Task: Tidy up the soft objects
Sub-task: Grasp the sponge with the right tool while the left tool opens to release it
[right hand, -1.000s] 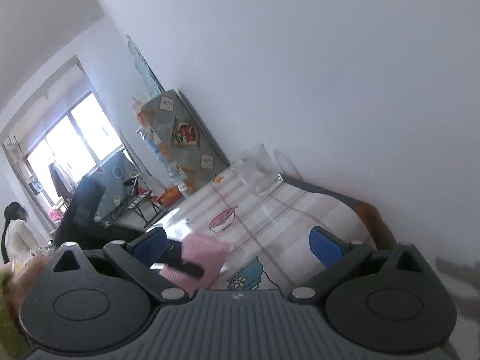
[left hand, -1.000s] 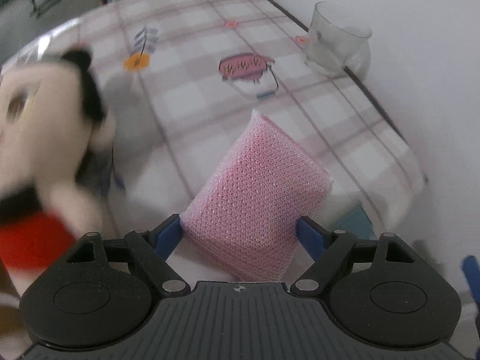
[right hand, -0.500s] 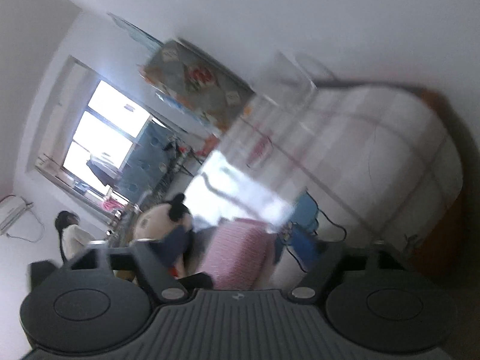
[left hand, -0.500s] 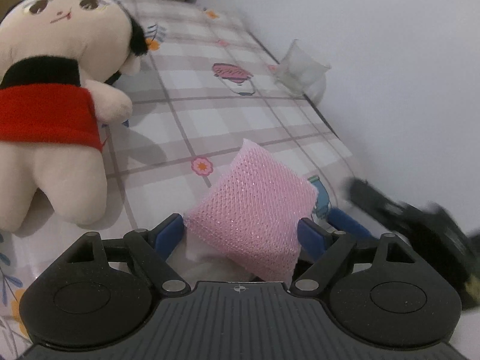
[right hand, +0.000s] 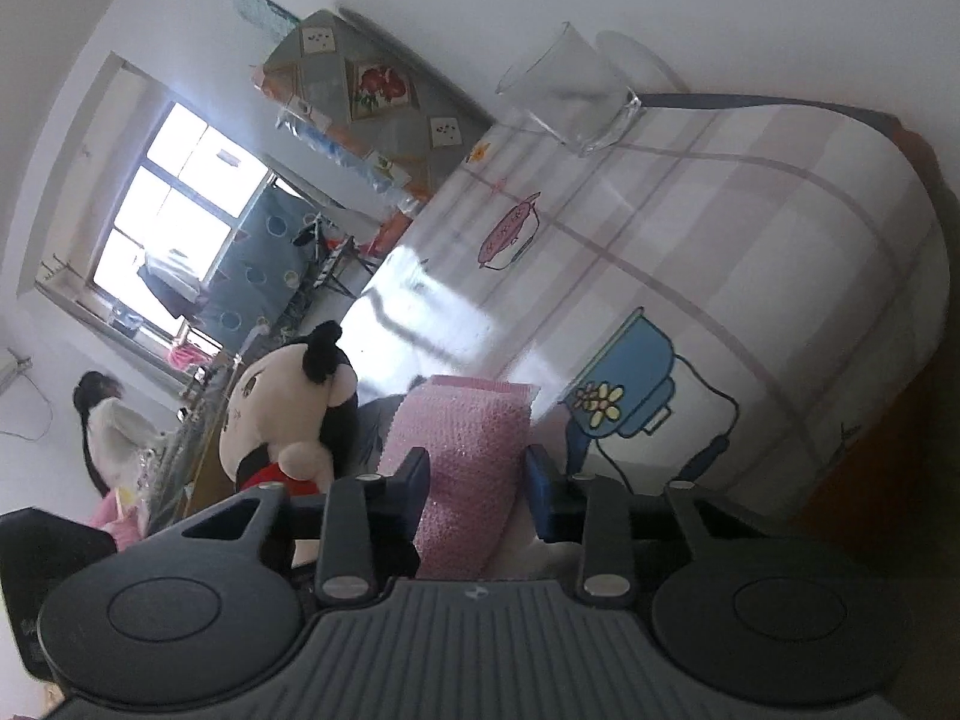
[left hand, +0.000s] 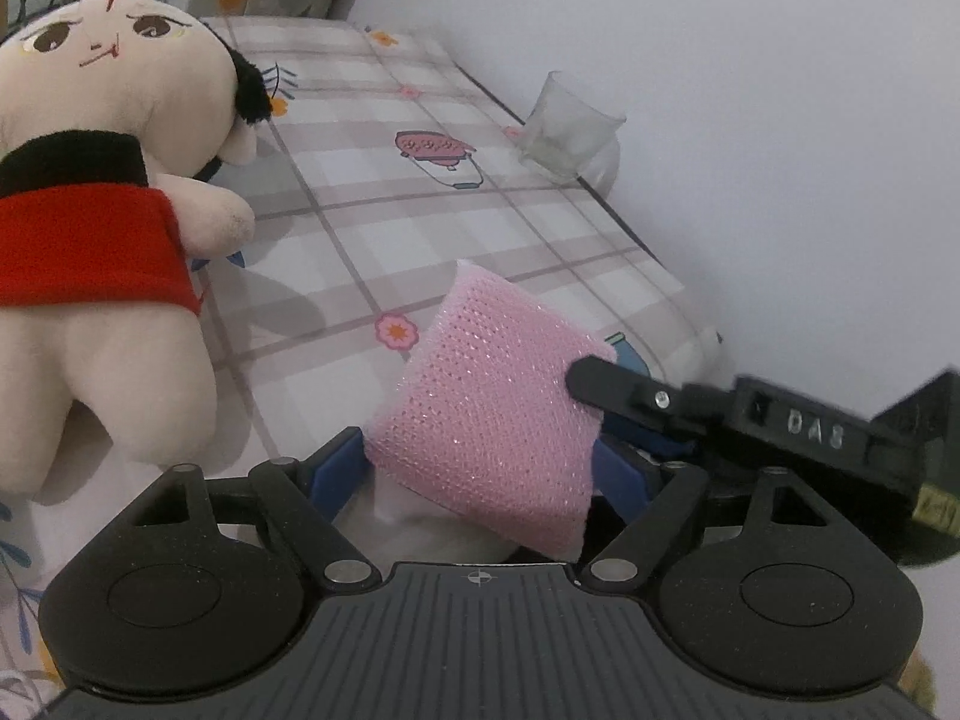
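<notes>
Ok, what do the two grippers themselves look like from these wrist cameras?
Both look alike. The left gripper has a dark grey ribbed body, two round black housings, black linkage arms with silver pivot pins and blue finger pads. The right gripper matches, with one blue pad showing; in the left wrist view its black finger carries a silver screw and raised lettering, too blurred to read. No cables or sleeves are visible.

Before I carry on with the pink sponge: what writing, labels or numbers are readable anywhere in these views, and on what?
"DAS", raised letters on the black body of the right gripper where it reaches in across the left wrist view; the last letter is soft and might be an 8.
Yellow label at that gripper's far end: too blurred to read.
Tablecloth, pink sponge, plush doll, glass: pictures and stitching only, no words.
</notes>
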`<state>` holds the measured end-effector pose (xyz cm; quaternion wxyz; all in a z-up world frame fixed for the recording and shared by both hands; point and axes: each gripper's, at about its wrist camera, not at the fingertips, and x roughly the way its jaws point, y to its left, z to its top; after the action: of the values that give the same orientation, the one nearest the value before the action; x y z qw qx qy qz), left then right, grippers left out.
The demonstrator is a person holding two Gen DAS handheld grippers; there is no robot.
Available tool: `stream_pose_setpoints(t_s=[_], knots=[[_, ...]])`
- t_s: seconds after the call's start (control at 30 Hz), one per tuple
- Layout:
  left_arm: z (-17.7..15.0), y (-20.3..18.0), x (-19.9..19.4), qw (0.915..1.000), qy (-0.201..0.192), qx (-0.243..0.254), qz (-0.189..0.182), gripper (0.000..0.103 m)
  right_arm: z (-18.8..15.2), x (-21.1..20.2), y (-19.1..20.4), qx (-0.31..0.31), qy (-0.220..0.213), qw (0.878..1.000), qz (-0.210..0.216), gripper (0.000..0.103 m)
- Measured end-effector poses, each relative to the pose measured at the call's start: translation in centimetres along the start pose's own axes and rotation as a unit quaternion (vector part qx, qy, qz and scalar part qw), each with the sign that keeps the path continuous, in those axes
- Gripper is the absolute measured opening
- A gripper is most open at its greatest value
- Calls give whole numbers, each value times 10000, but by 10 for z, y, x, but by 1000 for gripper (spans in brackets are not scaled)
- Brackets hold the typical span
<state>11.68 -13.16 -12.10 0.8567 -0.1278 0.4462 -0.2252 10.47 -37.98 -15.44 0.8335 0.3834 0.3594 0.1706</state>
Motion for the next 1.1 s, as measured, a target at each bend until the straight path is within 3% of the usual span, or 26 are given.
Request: stream_pose_setpoints(t_s=[0.27,0.4,0.57,0.7,0.93,1.1], knots=[[-11,7,-14,9997,-203,79,-139,79,-2,3,13,47,59,9999,128,25],[-17,14,-27,9988,-277,-56,-399,78,-6,-14,33,-217,-135,9995,193,24],[-22,12,-54,9974,-544,33,-472,76,-12,-33,57,-606,-261,9977,176,24],[-24,6,-90,9950,-874,89,-473,76,-13,-52,87,-938,-345,9941,431,24],[-24,17,-180,9851,-1715,-51,137,76,-13,-50,172,-1777,-233,9746,1346,24],[-24,50,-237,9689,-2315,-475,733,76,-16,-9,240,-2167,205,9523,2138,24]])
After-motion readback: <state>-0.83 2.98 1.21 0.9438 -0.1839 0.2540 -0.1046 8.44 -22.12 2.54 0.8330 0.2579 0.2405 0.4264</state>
